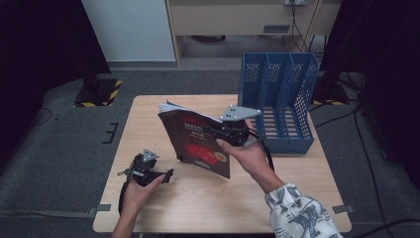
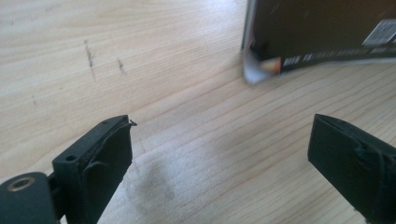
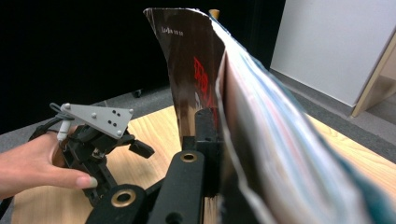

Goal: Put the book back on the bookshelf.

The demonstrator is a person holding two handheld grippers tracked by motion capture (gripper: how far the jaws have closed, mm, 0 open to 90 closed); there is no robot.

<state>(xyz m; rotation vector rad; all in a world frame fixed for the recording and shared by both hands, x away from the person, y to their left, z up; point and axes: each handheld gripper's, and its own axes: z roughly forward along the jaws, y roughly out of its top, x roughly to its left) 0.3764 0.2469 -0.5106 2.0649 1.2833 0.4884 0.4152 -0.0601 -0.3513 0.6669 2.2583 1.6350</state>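
A black-covered book point(image 1: 198, 144) with red print stands upright on its lower edge on the wooden table point(image 1: 148, 124). My right gripper point(image 1: 218, 130) is shut on its upper right part; in the right gripper view one black jaw presses on the cover point(image 3: 196, 60) and the other is hidden behind the pages. My left gripper point(image 1: 166, 174) rests low on the table to the book's left, open, with nothing between its jaws. In the left gripper view its fingertips point(image 2: 112, 140) stand wide over bare wood, and the book's corner point(image 2: 261, 65) lies just beyond them.
A blue slotted file rack point(image 1: 285, 99) stands at the table's far right corner, just behind the right hand. The left hand and its gripper point(image 3: 126, 163) appear at the left of the right gripper view. Dark floor surrounds the table.
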